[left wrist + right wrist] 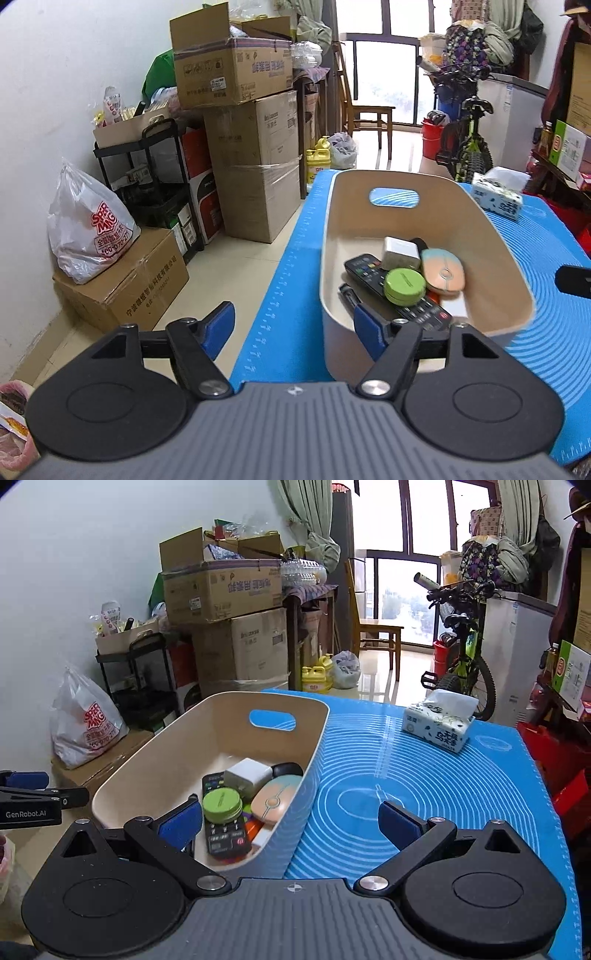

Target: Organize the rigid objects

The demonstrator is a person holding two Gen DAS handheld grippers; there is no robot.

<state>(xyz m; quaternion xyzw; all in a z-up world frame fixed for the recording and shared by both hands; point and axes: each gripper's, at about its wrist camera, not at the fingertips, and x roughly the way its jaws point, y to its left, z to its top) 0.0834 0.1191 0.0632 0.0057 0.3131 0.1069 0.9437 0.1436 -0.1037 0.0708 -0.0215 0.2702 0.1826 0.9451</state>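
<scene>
On the blue mat, left half: beige bin is seen standing upright, handle cut-out at its 12 o'clock wall.
Bin contents: remote control, green round tin, white charger block, peach mouse, and a dark item at 12 o'clock of the pile are counted; all are piled at the near end, overlapping.
Under the pile: something orange and something white are glimpsed at 5 o'clock of the tin; identity cannot be told.
Mat outside bin: only a tissue pack is seen, at 2 o'clock from the bin, well apart.
Left gripper: jaws are spread wide, nothing between the pads; it is held over the bin's near left rim.
Right gripper: jaws are spread wide and empty; bin's near right corner is framed between them, not touched as far as can be told.
Progress: gathering is judged essentially done; no loose rigid item is left visible on the mat.
Left to do: possibly nothing; table areas behind the cameras are not shown.
</scene>
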